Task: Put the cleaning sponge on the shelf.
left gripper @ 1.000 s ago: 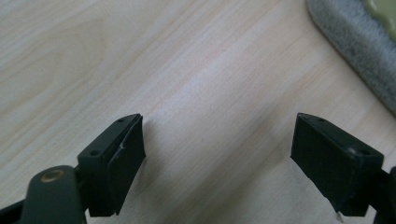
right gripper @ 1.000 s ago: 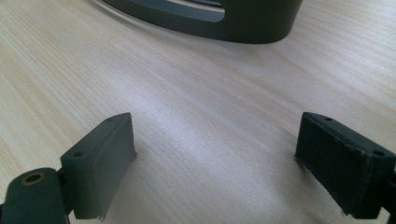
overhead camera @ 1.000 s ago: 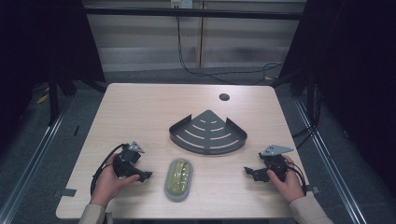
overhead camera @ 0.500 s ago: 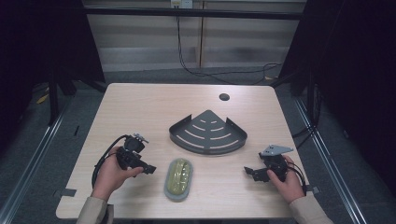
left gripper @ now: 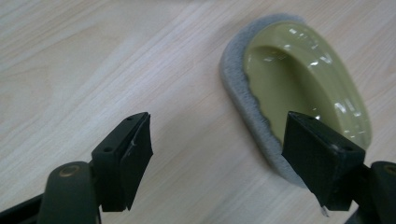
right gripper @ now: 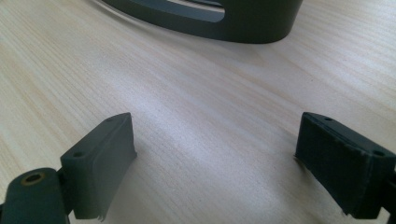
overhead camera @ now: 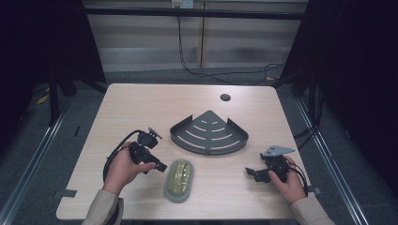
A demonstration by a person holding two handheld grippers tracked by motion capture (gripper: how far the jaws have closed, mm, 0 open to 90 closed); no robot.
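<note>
On a pale wooden table point(overhead camera: 141, 108) ringed by dark curtains and trailing cables, a person's two hand-held grippers flanked an olive-green scrubbing pad point(overhead camera: 179, 179) with a grey fleecy rim, which lay near the front edge, between the hands and just ahead of a dark fan-shaped corner shelf point(overhead camera: 209, 133). The pad's long axis ran roughly from the person towards the shelf, tilted only a little. The left gripper point(overhead camera: 158, 165) was plainly the nearer of the two, its tips just beside the pad's left flank and pointing at it; the right gripper point(overhead camera: 250, 171) sat well apart on the other side, aimed across bare wood. In the left gripper view the jaws stood wide apart with nothing between them, and the pad point(left gripper: 299, 88) lay ahead and to the right, its near end already beside the right-hand jaw rather than centred in the gap. The right gripper's jaws were likewise spread wide and empty, with the shelf's curved wall point(right gripper: 219, 18) beyond them. Any pick-up looked likely to fall to the left hand, which would need to shift towards the pad so the jaws closed across its short width.
</note>
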